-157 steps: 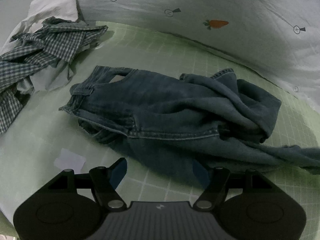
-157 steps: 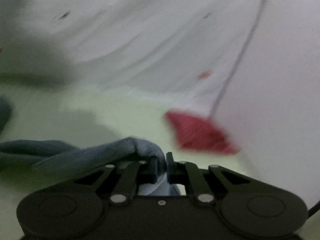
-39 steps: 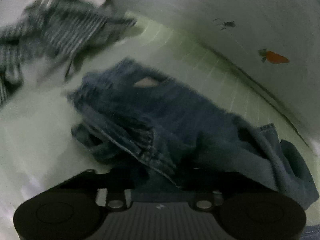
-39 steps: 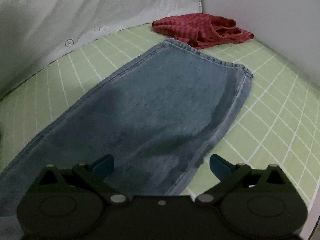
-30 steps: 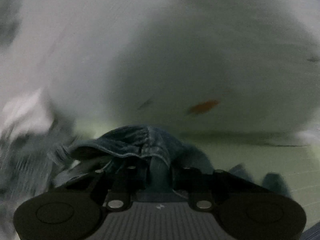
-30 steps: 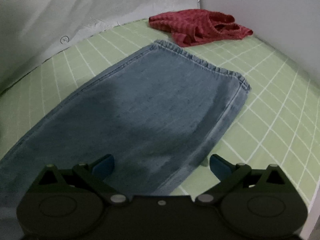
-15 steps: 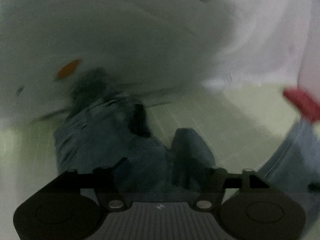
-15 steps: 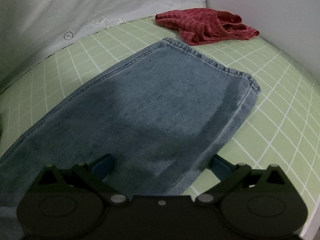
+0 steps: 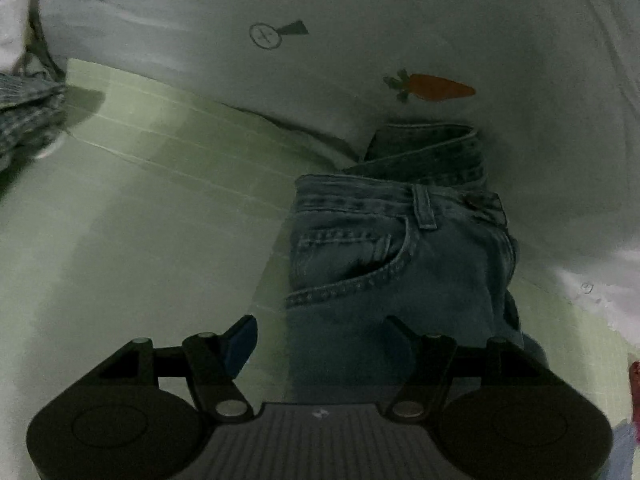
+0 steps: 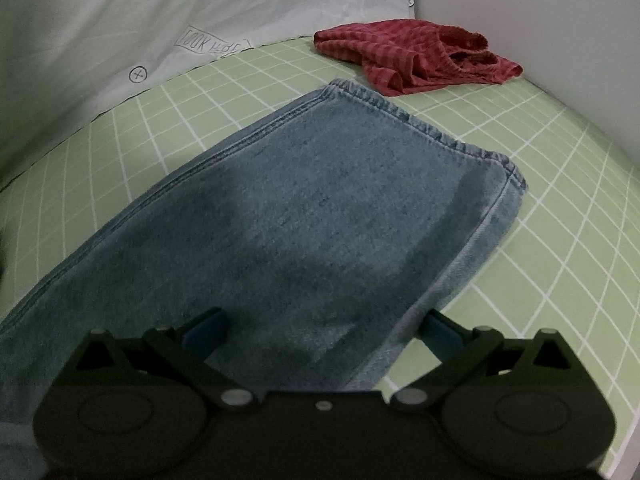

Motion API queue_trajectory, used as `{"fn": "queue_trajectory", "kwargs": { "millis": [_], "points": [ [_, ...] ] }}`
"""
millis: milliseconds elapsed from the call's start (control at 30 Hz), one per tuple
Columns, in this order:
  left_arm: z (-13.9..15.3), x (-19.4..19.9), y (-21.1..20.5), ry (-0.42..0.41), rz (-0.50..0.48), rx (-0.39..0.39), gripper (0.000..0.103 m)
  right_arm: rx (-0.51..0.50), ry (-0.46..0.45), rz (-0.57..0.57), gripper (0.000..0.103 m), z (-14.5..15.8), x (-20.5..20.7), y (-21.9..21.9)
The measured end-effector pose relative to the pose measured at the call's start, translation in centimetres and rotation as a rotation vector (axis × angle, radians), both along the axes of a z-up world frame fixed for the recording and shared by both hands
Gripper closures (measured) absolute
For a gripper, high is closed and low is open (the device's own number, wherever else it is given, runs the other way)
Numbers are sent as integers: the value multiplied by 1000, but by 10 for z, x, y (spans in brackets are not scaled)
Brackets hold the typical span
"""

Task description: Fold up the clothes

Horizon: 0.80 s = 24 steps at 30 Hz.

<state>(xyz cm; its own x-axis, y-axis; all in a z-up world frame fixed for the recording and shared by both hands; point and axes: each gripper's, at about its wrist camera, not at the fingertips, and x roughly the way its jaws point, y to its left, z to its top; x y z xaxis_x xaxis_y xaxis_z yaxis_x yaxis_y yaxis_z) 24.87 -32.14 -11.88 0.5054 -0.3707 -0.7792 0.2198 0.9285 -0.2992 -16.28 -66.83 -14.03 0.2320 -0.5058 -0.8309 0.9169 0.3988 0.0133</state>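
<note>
Left wrist view: jeans (image 9: 384,256) lying on the green checked sheet (image 9: 152,208), waist end away from the camera, waistband partly folded over and pressed against the pale quilt (image 9: 360,40) with its carrot print (image 9: 436,87). Front pocket and belt loop facing up. Left gripper (image 9: 320,336) low over the denim, jaws standing wide and clamping nothing; blue-padded left finger (image 9: 240,340) over bare sheet just beside the jeans' edge, right finger over the fabric. No telling from this view whether the fingers touch the cloth. Checked shirt (image 9: 24,116) bunched at the far left edge, well apart from the jeans.

Right wrist view: trouser legs of the same jeans (image 10: 304,216) spread flat across the sheet (image 10: 560,200), hem end pointing away toward the corner, one leg stacked on the other. Right gripper (image 10: 324,328) poised above the leg near the camera, jaws wide, nothing pinched; left pad over denim, right pad at the garment's right edge. Red striped garment (image 10: 416,56) crumpled beyond the hem, near it but not touching, close to the white wall (image 10: 540,20). Quilt (image 10: 160,8) banked along the left side.
</note>
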Motion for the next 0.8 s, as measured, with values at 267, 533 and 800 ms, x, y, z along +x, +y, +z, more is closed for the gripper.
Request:
{"fn": "queue_trajectory", "kwargs": {
  "millis": [267, 533, 800],
  "points": [
    [1, 1, 0, 33, 9, -48, 101, -12, -4, -23, 0, -1, 2, 0],
    [35, -28, 22, -68, 51, -18, 102, -7, -7, -9, 0, 0, -1, 3],
    [66, -71, 44, -170, 132, 136, 102, 7, -7, 15, 0, 0, -5, 6]
  ]
}}
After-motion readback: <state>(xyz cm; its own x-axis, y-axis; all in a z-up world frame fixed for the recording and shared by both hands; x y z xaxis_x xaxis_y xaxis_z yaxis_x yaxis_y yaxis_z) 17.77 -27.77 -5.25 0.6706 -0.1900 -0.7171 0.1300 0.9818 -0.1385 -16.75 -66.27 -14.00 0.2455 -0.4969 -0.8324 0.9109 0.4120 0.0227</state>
